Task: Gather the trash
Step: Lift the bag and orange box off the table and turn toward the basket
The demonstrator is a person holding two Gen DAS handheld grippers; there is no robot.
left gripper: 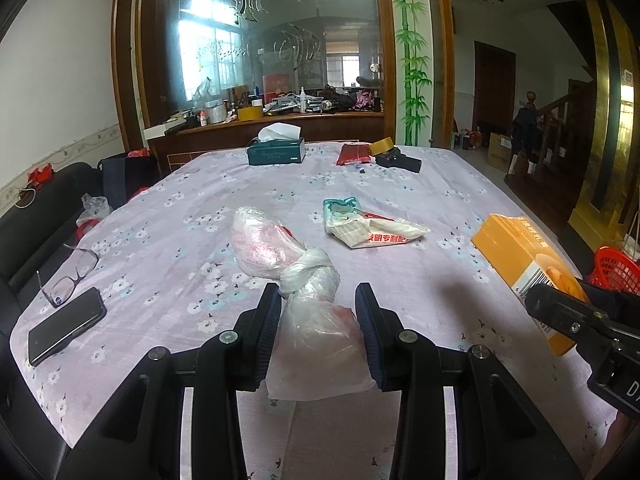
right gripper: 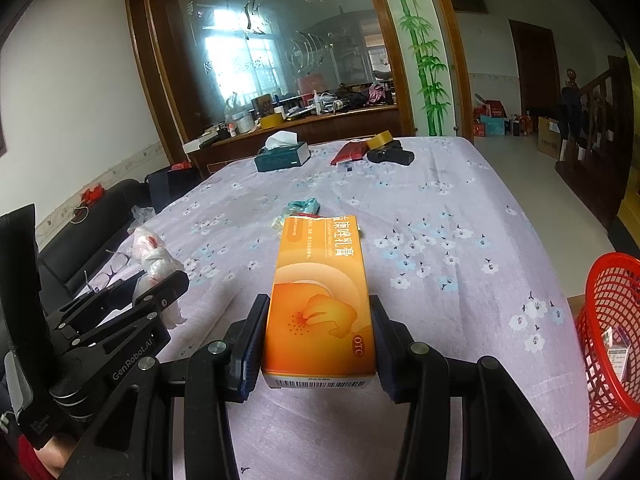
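My left gripper (left gripper: 316,300) is shut on a knotted clear plastic bag (left gripper: 312,320), whose far end (left gripper: 264,244) rests on the floral tablecloth. My right gripper (right gripper: 318,312) is shut on an orange medicine box (right gripper: 320,296), held flat over the table; the box also shows in the left wrist view (left gripper: 524,264). A crumpled wrapper pile (left gripper: 364,224) lies mid-table. A red mesh basket (right gripper: 612,336) stands off the table's right edge, with some packaging inside.
Glasses (left gripper: 72,276) and a black phone (left gripper: 66,326) lie at the near left. A tissue box (left gripper: 276,150), red packet (left gripper: 352,154), tape roll (left gripper: 382,146) and black device (left gripper: 400,160) sit at the far end. A black sofa (left gripper: 36,220) runs along the left.
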